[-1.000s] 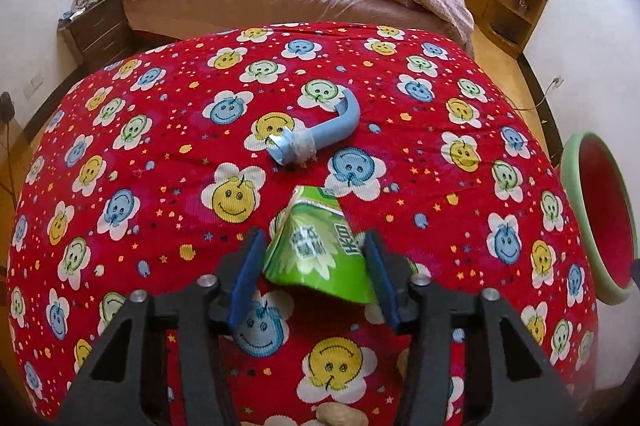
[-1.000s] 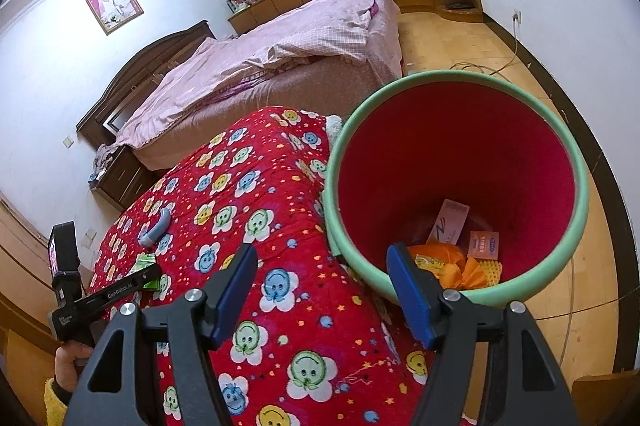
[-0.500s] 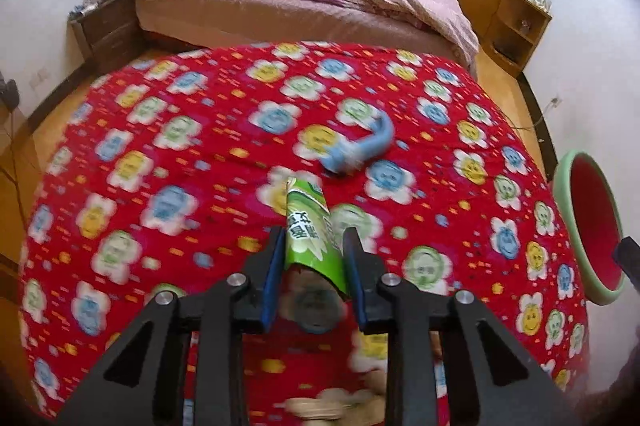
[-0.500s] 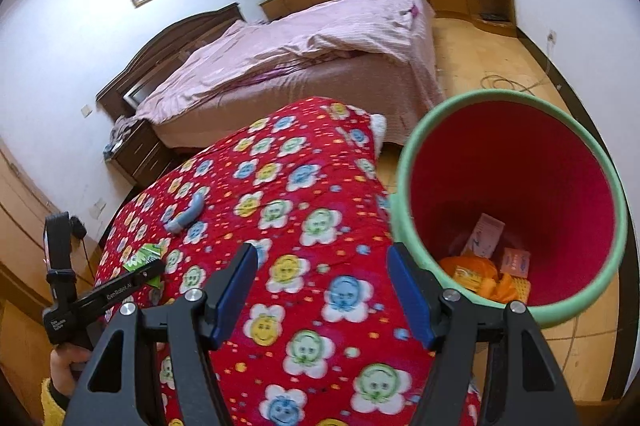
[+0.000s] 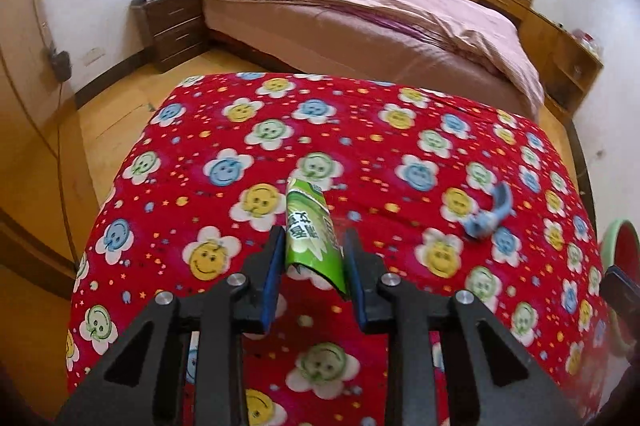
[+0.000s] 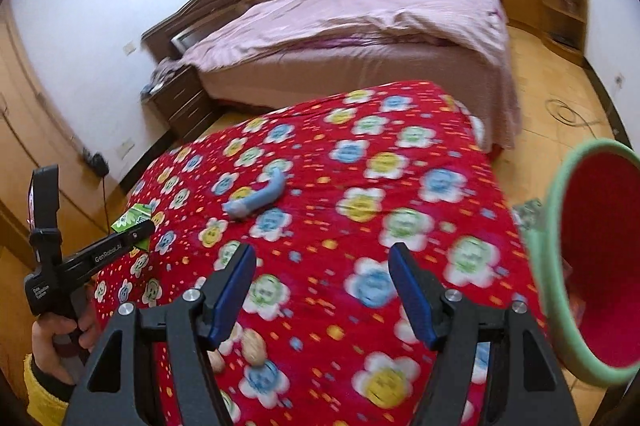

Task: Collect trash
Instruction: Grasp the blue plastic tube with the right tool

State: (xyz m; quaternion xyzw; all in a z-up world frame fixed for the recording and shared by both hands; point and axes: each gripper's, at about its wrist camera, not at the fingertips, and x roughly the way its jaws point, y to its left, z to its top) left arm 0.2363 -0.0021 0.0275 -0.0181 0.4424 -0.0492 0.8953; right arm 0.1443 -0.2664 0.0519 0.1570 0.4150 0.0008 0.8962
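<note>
Now the left tongs (image 5: 312, 268) clamp the green wrapper (image 5: 313, 226), its long axis pointing toward twelve o'clock, while the right tongs (image 6: 322, 290) gape wide.

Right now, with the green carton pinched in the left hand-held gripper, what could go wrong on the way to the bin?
1. The left hand-held gripper pinches the crushed green carton only at its lower end; it could slip out mid-carry.
2. The bin sits past the table's far edge, so a short release may land on the red cloth.
3. The blue tube lies between them and may get knocked.

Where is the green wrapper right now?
The green wrapper is pinched in the left gripper, lifted above the red tablecloth, left of the blue pipe piece.
</note>
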